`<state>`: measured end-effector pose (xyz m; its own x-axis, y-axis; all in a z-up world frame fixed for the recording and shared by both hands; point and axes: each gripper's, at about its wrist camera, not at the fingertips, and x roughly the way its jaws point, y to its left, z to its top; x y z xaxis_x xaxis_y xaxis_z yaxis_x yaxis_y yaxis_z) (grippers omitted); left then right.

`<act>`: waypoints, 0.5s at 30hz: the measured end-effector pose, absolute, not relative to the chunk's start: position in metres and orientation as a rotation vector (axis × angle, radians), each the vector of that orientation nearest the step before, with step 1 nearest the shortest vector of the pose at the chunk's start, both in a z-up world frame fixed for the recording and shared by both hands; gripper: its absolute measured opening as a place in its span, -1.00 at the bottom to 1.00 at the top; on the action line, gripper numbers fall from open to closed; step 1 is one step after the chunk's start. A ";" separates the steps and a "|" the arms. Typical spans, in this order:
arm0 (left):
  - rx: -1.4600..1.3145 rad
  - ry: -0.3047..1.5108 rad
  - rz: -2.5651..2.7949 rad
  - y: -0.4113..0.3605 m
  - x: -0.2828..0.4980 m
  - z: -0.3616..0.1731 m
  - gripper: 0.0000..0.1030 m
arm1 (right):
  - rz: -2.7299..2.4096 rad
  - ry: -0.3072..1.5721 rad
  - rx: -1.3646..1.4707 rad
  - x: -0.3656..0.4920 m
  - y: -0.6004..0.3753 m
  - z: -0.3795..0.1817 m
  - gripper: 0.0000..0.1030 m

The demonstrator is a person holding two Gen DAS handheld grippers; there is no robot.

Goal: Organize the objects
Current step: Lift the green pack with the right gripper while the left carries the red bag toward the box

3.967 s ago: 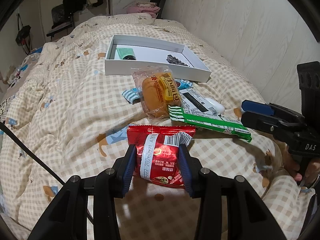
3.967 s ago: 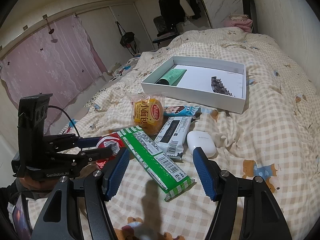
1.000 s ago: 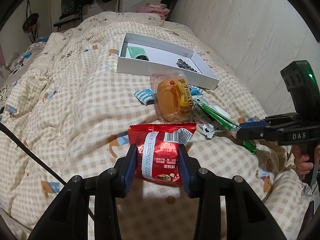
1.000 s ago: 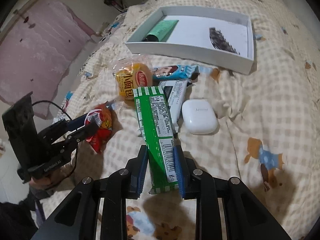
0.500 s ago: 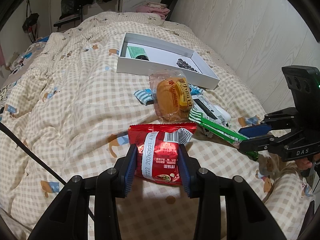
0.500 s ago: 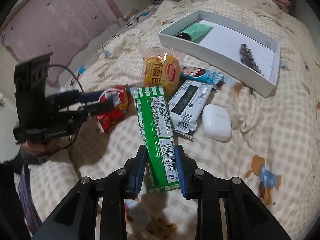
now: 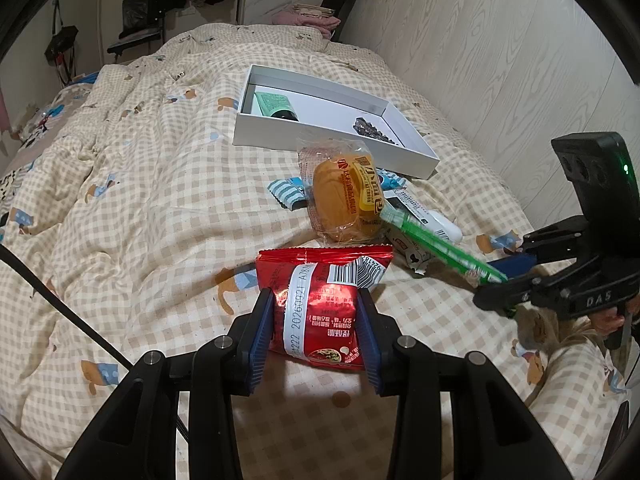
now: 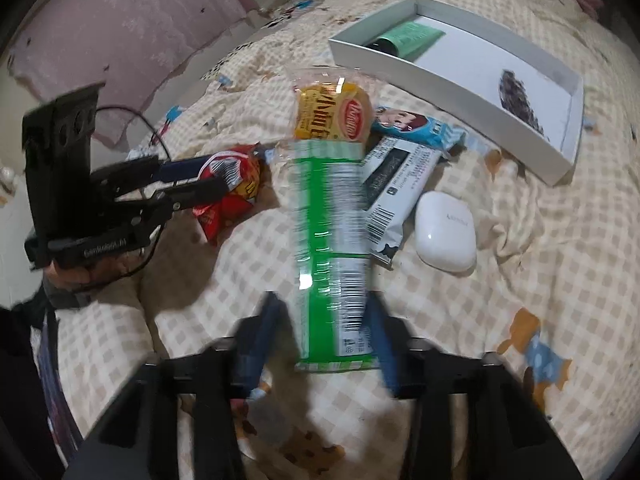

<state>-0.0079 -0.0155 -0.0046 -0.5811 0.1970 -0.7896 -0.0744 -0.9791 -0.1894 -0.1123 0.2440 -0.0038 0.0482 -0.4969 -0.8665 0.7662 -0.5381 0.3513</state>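
Note:
My left gripper point(image 7: 316, 328) is shut on a red snack packet point(image 7: 324, 300) and holds it just above the checked bedspread; both show in the right wrist view point(image 8: 228, 196). My right gripper point(image 8: 326, 332) is shut on a long green wrapped packet point(image 8: 328, 248), lifted and tilted; the left wrist view shows that packet point(image 7: 436, 246) sticking out of the right gripper point(image 7: 500, 284). A wrapped bun point(image 7: 348, 196) point(image 8: 332, 116), a blue snack bar point(image 8: 416, 126), a white-and-black bar point(image 8: 394, 184) and a white case point(image 8: 446, 230) lie on the bed.
A shallow white box point(image 7: 412, 160) point(image 8: 560, 164) sits farther up the bed, holding a green tube point(image 7: 276, 106) point(image 8: 408, 38) and a dark hair clip point(image 7: 372, 130) point(image 8: 520, 96). A wooden wall point(image 7: 500, 60) runs along the right. A black cable point(image 7: 60, 304) crosses the lower left.
My right gripper closed on the green packet and raised it off the bed, swinging it left; its view is motion-blurred now. My left gripper keeps the red packet almost still.

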 end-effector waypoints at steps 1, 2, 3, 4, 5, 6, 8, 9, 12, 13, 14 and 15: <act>-1.352 -0.204 2.657 -0.016 -0.008 -0.005 -0.16 | -1.678 0.272 1.360 -0.113 0.246 -0.002 -0.42; -1.351 -0.206 2.658 -0.016 -0.008 -0.005 -0.16 | -1.690 0.257 1.351 -0.112 0.248 0.001 -0.42; -1.349 -0.209 2.658 -0.016 -0.008 -0.005 -0.16 | -1.704 0.243 1.340 -0.111 0.249 0.005 -0.42; -1.348 -0.212 2.658 -0.016 -0.009 -0.006 -0.16 | -1.715 0.216 1.330 -0.110 0.252 0.010 -0.42; -1.347 -0.215 2.657 -0.017 -0.008 -0.006 -0.16 | -1.718 0.179 1.322 -0.109 0.255 0.014 -0.42; -1.347 -0.217 2.657 -0.017 -0.008 -0.005 -0.16 | -1.719 0.138 1.318 -0.108 0.258 0.017 -0.42; -1.345 -0.220 2.659 -0.017 -0.007 -0.005 -0.16 | -1.725 0.056 1.301 -0.105 0.264 0.024 -0.42; -1.342 -0.222 2.660 -0.017 -0.007 -0.005 -0.16 | -1.733 0.038 1.286 -0.102 0.266 0.026 -0.42; -1.329 -0.234 2.667 -0.018 -0.006 -0.004 -0.16 | -1.738 -0.047 1.250 -0.095 0.272 0.030 -0.42; -1.324 -0.237 2.668 -0.018 -0.005 -0.004 -0.16 | -1.731 -0.071 1.248 -0.096 0.273 0.032 -0.42; -1.315 -0.245 2.669 -0.019 -0.004 -0.003 -0.16 | -1.734 -0.085 1.243 -0.094 0.274 0.032 -0.42; -1.311 -0.250 2.669 -0.020 -0.004 -0.003 -0.16 | -1.742 -0.090 1.238 -0.094 0.274 0.033 -0.42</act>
<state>-0.0042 -0.0197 -0.0027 -0.6039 0.2138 -0.7679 -0.0674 -0.9736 -0.2181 -0.0942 0.2740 0.0327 -0.0227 -0.7241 -0.6894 0.6494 -0.5349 0.5405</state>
